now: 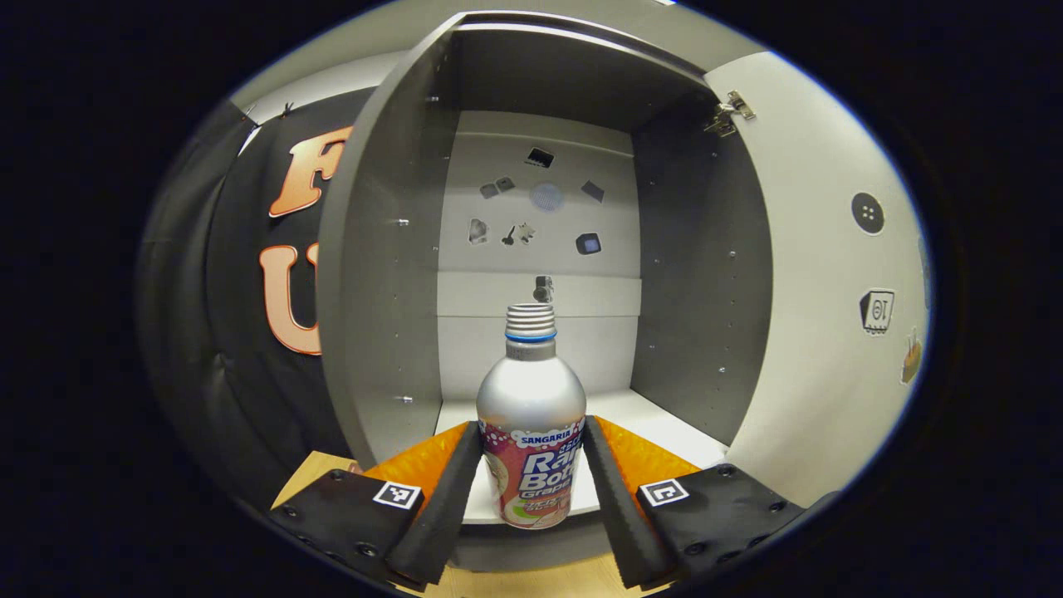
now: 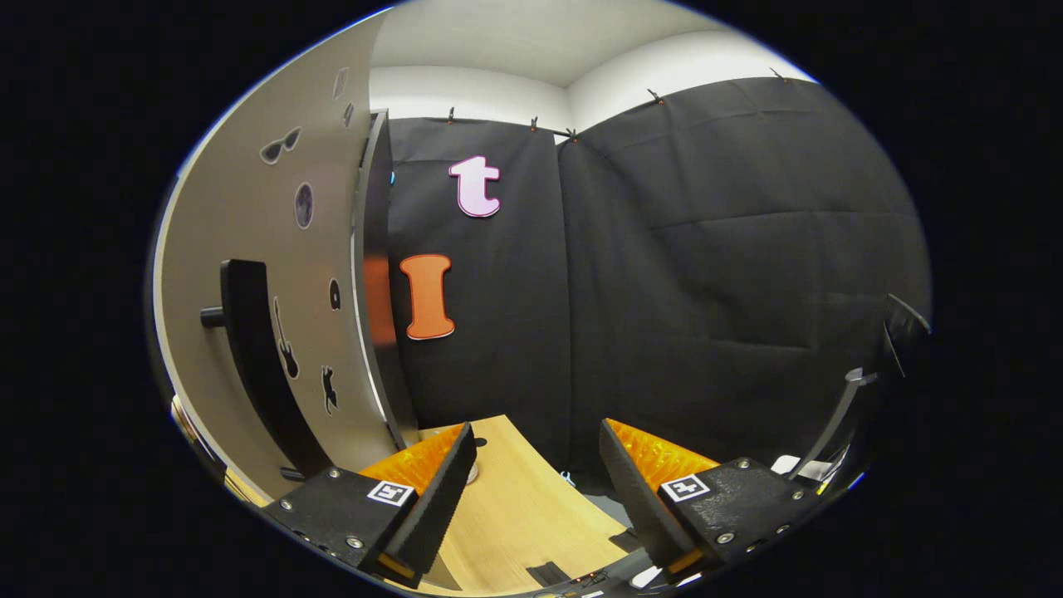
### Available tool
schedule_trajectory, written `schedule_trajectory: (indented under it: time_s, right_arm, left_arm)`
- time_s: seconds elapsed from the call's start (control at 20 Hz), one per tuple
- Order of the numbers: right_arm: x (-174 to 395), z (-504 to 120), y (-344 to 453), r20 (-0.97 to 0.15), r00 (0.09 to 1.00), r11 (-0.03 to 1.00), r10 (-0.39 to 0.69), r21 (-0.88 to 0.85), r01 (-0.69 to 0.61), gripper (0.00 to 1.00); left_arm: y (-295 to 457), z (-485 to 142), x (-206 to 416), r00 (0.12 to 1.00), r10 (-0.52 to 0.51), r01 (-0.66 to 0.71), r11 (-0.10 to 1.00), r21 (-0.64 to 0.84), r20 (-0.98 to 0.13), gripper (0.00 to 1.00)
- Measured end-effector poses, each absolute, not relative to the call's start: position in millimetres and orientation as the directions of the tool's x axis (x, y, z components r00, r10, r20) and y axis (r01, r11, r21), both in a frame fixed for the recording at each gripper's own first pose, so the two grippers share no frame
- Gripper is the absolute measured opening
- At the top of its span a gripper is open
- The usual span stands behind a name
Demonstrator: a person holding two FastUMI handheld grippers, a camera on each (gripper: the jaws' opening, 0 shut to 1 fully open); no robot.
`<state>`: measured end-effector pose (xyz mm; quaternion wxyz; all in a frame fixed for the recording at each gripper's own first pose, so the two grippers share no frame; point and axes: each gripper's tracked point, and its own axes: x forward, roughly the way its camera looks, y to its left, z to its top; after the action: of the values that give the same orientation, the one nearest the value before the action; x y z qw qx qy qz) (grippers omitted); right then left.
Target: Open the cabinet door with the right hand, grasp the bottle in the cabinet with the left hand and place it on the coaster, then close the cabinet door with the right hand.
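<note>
Bottle at cabinet shelf front edge, left gripper jaws touching both sides

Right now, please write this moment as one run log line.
door: open | bottle: upright in cabinet, between left hand-held gripper fingers | right hand-held gripper: open, empty

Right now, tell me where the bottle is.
In the left gripper view, the bottle stands upright at the cabinet shelf's front edge, between the left gripper fingers.

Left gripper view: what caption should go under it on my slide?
Left gripper closed on the bottle at the front of the open cabinet.
</note>
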<state>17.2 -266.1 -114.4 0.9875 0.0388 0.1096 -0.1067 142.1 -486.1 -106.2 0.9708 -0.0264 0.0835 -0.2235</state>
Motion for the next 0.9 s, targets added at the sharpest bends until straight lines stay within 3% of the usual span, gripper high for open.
schedule_trajectory:
  time_s: [0.05, 0.1, 0.4, 0.9]
  right_arm:
    - [15.9, -114.4, -264.6, -0.226, 0.952, 0.973, -0.208, 0.053, 0.225, 0.97]
    - [14.4, -114.3, -262.0, -0.225, 0.951, 0.972, -0.211, 0.052, 0.228, 0.93]
    - [4.6, -119.9, -245.3, -0.235, 0.947, 0.971, -0.219, 0.046, 0.236, 0.93]
    - [-12.6, -124.5, -235.1, -0.234, 0.936, 0.959, -0.262, 0.046, 0.28, 0.93]
  left_arm:
    - [-478.6, -104.9, 133.0, 0.884, -0.444, 0.435, 0.896, -0.089, -0.148, 0.8]
    - [-470.1, -102.3, 125.9, 0.885, -0.443, 0.435, 0.896, -0.088, -0.144, 0.81]
    - [-396.3, -108.2, 92.9, 0.913, -0.386, 0.381, 0.922, -0.067, -0.133, 0.8]
    - [-305.3, -169.0, 50.5, 0.925, -0.335, 0.326, 0.942, -0.076, -0.182, 0.81]
